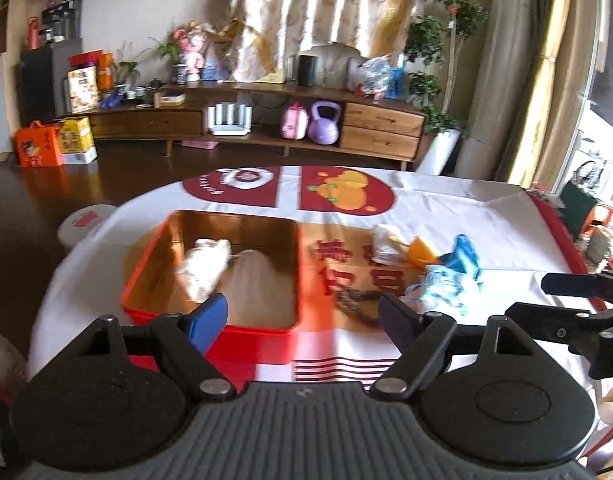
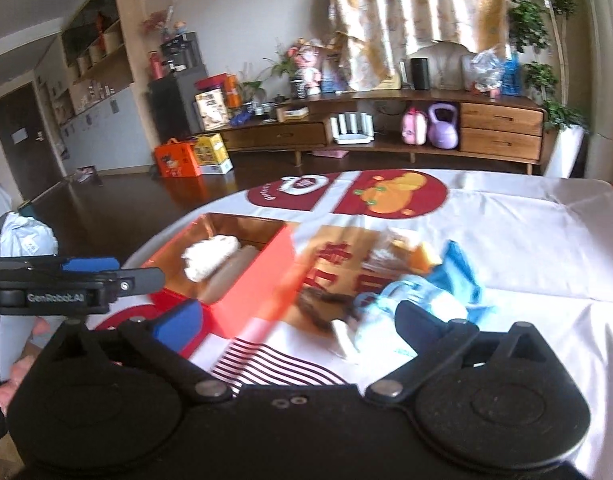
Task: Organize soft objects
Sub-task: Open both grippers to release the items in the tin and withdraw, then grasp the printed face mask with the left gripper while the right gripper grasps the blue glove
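A red tin box with a gold inside sits on the table and holds a white soft cloth. To its right lies a pile of soft things: a light blue cloth, a darker blue cloth, a yellow piece and a dark brown piece. My left gripper is open and empty over the box's near edge. My right gripper is open and empty, just in front of the pile.
The table wears a white cloth with red prints. My right gripper shows at the right edge of the left wrist view, and my left gripper shows at the left of the right wrist view. A wooden sideboard stands beyond.
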### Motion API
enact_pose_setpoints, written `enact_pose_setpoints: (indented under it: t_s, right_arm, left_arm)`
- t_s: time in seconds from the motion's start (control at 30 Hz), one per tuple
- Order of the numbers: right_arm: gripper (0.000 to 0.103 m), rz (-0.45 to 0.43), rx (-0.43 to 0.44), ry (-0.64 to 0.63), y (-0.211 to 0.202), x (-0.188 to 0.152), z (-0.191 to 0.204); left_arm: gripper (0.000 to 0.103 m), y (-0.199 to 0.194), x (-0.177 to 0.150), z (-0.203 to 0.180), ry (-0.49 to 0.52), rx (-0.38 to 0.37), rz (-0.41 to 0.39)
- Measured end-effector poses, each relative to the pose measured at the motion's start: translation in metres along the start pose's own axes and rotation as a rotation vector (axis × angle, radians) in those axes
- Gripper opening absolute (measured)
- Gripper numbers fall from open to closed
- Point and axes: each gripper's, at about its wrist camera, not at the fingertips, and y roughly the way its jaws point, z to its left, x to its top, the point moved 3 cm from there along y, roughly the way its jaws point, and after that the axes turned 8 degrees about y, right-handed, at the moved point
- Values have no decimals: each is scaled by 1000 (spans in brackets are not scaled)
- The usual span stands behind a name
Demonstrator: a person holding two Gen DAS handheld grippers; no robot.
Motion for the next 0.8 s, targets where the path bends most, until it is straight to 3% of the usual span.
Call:
enact_pose_setpoints:
  t_s: [0.4,0.8]
  right_arm:
    - [103,-3,-84,22,-3,-9,-52]
    - [102,54,-117,35,25,-15,-84]
  left_arm:
    - [86,34,-8,-40,14,-54,34]
    - [86,92,-5,-65,122,-63,91]
